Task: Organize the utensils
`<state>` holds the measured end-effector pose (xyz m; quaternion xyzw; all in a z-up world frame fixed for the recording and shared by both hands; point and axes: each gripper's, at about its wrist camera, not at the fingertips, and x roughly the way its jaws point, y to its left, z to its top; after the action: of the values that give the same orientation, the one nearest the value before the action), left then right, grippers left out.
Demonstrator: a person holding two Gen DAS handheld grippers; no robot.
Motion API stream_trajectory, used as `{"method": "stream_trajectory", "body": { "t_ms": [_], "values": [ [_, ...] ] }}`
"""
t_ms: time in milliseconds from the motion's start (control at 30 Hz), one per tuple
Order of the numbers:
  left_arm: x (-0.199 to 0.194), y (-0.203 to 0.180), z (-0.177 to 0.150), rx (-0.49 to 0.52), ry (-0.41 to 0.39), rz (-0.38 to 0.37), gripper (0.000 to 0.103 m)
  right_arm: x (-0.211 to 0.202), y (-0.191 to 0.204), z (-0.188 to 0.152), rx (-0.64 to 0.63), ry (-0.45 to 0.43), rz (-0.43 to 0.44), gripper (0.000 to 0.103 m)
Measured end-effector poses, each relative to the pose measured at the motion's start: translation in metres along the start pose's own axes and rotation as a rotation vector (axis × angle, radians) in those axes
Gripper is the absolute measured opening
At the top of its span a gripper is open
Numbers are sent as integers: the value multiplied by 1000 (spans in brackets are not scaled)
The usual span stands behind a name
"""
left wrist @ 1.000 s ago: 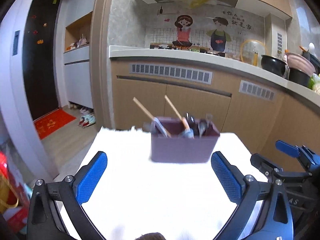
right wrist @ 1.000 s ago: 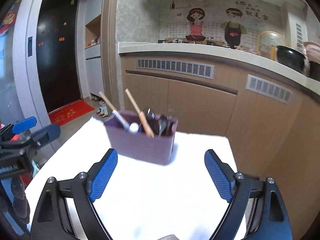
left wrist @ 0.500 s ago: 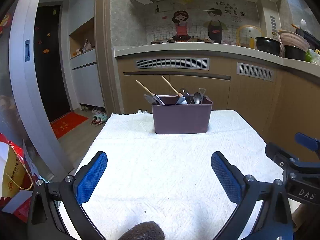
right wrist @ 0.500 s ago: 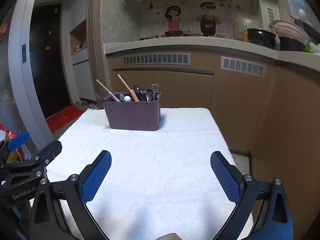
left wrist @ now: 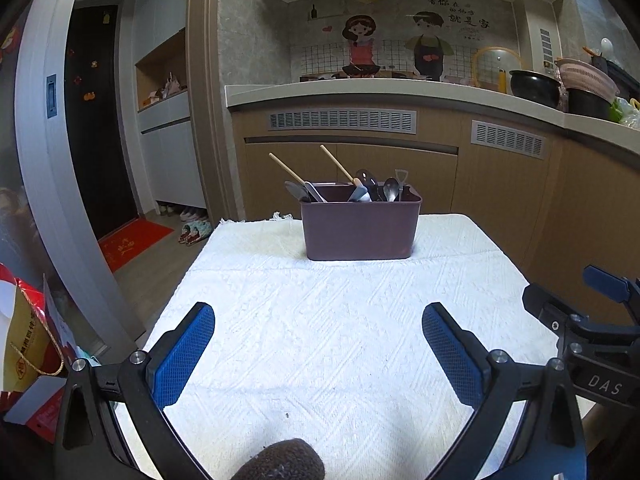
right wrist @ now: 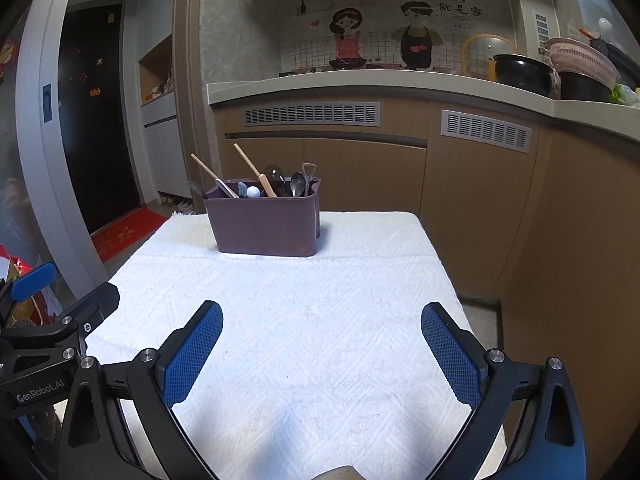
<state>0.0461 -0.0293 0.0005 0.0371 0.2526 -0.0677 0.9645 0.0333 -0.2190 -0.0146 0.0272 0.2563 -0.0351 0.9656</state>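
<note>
A dark purple utensil holder [left wrist: 360, 226] [right wrist: 266, 222] stands upright at the far end of a white textured cloth [left wrist: 340, 320] [right wrist: 304, 320]. Several utensils stick out of it: wooden chopsticks [left wrist: 338, 166] [right wrist: 252, 168], metal spoons [left wrist: 390, 190] [right wrist: 297, 184] and a dark ladle. My left gripper [left wrist: 318, 352] hovers open over the near part of the cloth, well short of the holder, nothing between its blue pads. My right gripper [right wrist: 322, 354] is likewise open and empty, also at the near end. Each gripper shows at the other view's edge.
A kitchen counter [left wrist: 400, 90] with wooden cabinets runs behind the table, with pots [left wrist: 534, 86] and a pink basket on the right. A dark door, red mat [left wrist: 134, 240] and slippers lie left. A red and yellow bag [left wrist: 28, 344] sits beside the table's near left.
Both grippers pulled back from the holder toward the near end of the cloth, so the holder looks farther away. Since half a second ago nothing has moved.
</note>
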Motion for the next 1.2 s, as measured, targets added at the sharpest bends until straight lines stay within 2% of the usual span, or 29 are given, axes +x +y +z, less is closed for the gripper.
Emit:
{"method": "stream_trajectory", "body": {
  "t_ms": [1200],
  "values": [
    [-1, -4, 0, -5, 11, -14, 103, 0, 2, -1, -1, 4, 6, 99]
  ]
}}
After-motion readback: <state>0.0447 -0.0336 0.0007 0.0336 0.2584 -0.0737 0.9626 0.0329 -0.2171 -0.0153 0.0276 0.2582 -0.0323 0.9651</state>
